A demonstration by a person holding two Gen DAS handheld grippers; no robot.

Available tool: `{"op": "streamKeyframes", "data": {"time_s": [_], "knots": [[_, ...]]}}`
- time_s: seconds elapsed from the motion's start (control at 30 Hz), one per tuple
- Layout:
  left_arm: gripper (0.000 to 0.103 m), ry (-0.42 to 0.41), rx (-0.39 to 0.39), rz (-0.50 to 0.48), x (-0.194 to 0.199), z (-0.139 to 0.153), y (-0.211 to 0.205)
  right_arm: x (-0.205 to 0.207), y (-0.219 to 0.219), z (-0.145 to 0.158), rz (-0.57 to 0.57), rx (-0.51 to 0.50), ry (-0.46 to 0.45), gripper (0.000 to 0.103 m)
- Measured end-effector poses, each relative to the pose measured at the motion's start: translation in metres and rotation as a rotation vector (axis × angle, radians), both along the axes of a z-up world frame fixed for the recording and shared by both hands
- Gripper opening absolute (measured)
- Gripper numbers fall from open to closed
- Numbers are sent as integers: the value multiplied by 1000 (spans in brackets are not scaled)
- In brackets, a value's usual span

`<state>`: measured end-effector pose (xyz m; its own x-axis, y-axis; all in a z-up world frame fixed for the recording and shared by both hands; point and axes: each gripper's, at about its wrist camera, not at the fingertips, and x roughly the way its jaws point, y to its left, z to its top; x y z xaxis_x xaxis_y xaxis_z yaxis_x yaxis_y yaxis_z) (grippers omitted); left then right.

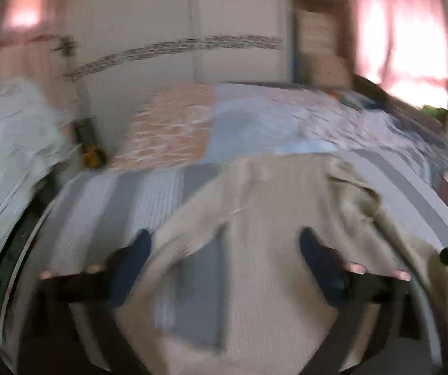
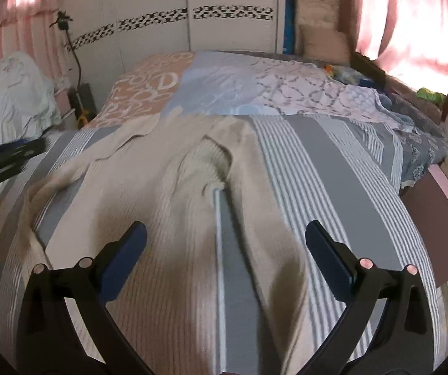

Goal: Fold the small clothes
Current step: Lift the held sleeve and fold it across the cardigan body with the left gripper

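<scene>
Left gripper (image 1: 224,243): fingers spread wide, nothing held, hovering over beige knit garment (image 1: 274,218) (view blurred). Garment lies spread on grey-striped bedsheet (image 1: 136,193), near end of bed. Right gripper (image 2: 225,237): fingers also wide apart, empty, above same garment (image 2: 167,206); one grey stripe shows through gap in fabric. Patterned bedding (image 2: 224,87) at far end. Pink curtain (image 2: 405,25) far right.

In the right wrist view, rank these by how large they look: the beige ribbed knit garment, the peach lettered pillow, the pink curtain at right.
1. Beige ribbed knit garment, largest, though nearest the camera.
2. and 3. Peach lettered pillow and pink curtain look alike; not ranked.
</scene>
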<state>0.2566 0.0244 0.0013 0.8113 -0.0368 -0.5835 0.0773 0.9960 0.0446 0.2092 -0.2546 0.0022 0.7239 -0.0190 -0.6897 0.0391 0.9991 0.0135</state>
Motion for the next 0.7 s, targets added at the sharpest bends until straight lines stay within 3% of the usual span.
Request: {"op": "streamKeyframes", "data": {"time_s": [0.1,0.23,0.3,0.4,0.5,0.57,0.63,0.7], "knots": [[97,97,-39,51,-38,-27,29,-7,8,-1,8,16,-3,100],[97,142,-26,70,-78,-56,30,-19,14,-2,6,37,3,100],[97,133,-50,11,-99,-65,17,-27,15,0,9,33,2,100],[97,98,33,-85,-117,-69,-15,-41,17,2,9,28,4,100],[97,93,52,-132,-116,-73,-41,-54,18,2,4,29,10,100],[88,116,48,-126,-107,-80,-44,-61,16,4,-3,24,8,100],[59,202,17,-139,-90,-92,-45,-68,13,7,-14,25,6,100],[55,263,22,-137,-76,-110,-47,-73,9,9,-24,26,1,100]]}}
